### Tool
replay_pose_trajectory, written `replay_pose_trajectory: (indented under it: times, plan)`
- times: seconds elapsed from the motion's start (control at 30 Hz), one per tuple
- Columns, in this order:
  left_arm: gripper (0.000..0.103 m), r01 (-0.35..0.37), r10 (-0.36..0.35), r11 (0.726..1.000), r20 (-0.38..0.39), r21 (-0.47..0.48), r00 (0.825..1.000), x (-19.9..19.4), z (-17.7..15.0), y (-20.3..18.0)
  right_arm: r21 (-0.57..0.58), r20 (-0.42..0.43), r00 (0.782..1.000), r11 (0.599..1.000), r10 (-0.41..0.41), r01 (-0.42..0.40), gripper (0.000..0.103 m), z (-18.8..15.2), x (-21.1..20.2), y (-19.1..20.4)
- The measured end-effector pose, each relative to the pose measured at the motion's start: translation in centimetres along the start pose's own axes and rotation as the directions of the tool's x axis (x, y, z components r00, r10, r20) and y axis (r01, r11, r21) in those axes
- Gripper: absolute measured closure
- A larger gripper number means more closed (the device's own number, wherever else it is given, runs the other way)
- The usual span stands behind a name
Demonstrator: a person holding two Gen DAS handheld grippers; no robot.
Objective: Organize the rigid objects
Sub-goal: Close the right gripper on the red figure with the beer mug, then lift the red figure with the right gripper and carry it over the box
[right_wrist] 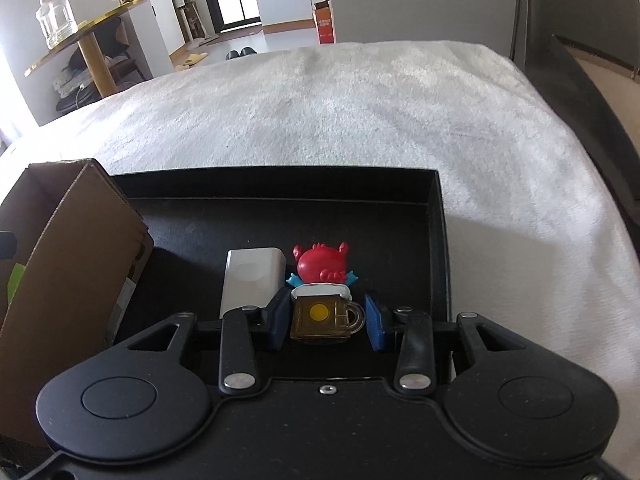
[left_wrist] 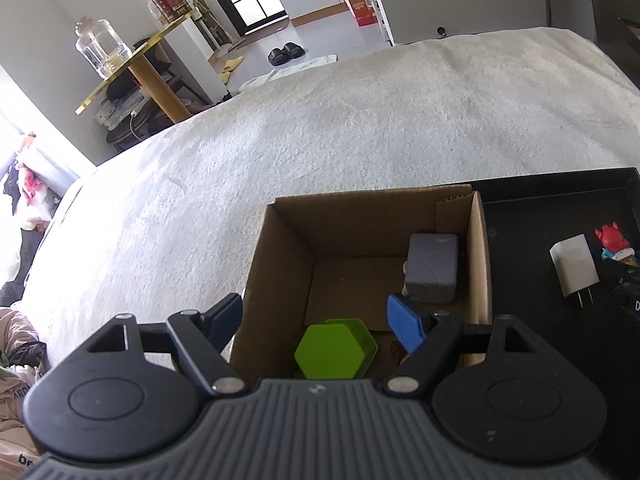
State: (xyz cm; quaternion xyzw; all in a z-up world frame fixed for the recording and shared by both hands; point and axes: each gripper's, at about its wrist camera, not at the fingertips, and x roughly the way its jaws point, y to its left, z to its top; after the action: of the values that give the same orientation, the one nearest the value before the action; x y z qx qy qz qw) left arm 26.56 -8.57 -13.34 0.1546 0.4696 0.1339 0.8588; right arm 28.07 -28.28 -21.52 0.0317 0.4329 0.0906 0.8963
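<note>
My left gripper point(left_wrist: 316, 318) hangs open over a cardboard box point(left_wrist: 288, 264), one finger outside its left wall, nothing between the pads. In the box lie a green hexagonal block point(left_wrist: 334, 350) and a grey rounded case point(left_wrist: 432, 268). To the right is a black tray point(right_wrist: 280, 182) holding a white charger point(right_wrist: 252, 280) and a toy figure point(right_wrist: 322, 308), a red crab on a brown beer mug. My right gripper point(right_wrist: 326, 316) is shut on the mug, its blue pads against the mug's side and handle. The left wrist view also shows the charger point(left_wrist: 574, 270) and the crab point(left_wrist: 612, 238).
Box and tray sit side by side on a white fluffy blanket point(right_wrist: 360, 112) that stretches far ahead. The box wall point(right_wrist: 80, 240) stands close to the left of my right gripper. A gold side table with a glass jar point(left_wrist: 102, 46) stands beyond the bed at the far left.
</note>
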Motion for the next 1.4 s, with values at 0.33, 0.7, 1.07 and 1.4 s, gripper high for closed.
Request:
replay_pose_trajectory:
  times: [0.33,0.7,1.07,1.4]
  plan:
    - [0.025,-0.003,0.003,1.000,0.015,-0.003,1.000,-1.3,-0.4,1.9,-0.025,0.040,0.999,0.999,-0.029,0.030,0.065,0.2,-2.6,0.7]
    - [0.025,-0.008,0.009,1.000,0.030,-0.025,1.000,-2.8,-1.7,5.1,-0.088,0.120,0.993,0.995,-0.025,0.036,0.065,1.7,-5.8,2.9]
    - [0.025,0.005,-0.002,0.998,0.043,-0.058,0.999,-3.2,-2.7,7.7,-0.115,0.181,0.984,0.993,0.003,0.018,0.065,2.8,-8.5,4.9]
    - [0.025,0.085,-0.081,0.991,0.047,-0.100,0.996,-2.3,-4.1,10.4,-0.168,0.179,0.983,0.986,0.041,-0.010,0.065,3.3,-9.0,8.0]
